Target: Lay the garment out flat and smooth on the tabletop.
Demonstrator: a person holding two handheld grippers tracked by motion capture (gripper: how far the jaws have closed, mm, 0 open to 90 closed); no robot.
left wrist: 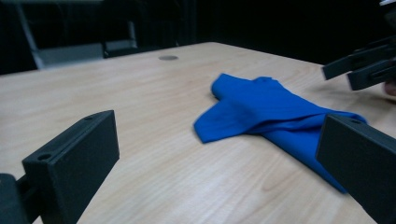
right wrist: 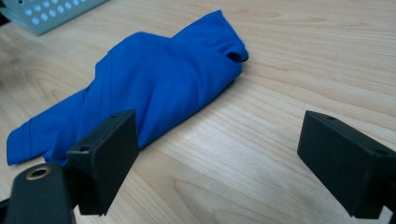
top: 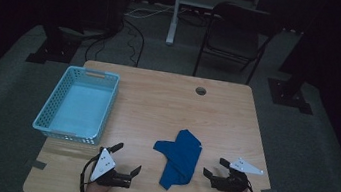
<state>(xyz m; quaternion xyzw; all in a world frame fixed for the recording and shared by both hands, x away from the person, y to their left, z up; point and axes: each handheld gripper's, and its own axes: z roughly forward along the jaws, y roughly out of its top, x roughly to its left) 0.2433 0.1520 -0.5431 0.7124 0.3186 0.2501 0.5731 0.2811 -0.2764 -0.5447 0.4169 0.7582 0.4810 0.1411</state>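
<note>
A crumpled blue cloth lies on the wooden table, near the front edge. My left gripper rests to its left, jaws wide open and pointing toward the cloth, with nothing between them. My right gripper sits just right of the cloth, also open and empty, facing it. In the left gripper view the cloth lies ahead of the open left gripper, and the right gripper shows beyond it. The right gripper view has the cloth close in front of the open right gripper.
A light blue perforated plastic basket stands empty at the table's left side; its corner shows in the right gripper view. A round cable hole is near the far edge. A dark chair stands beyond the table.
</note>
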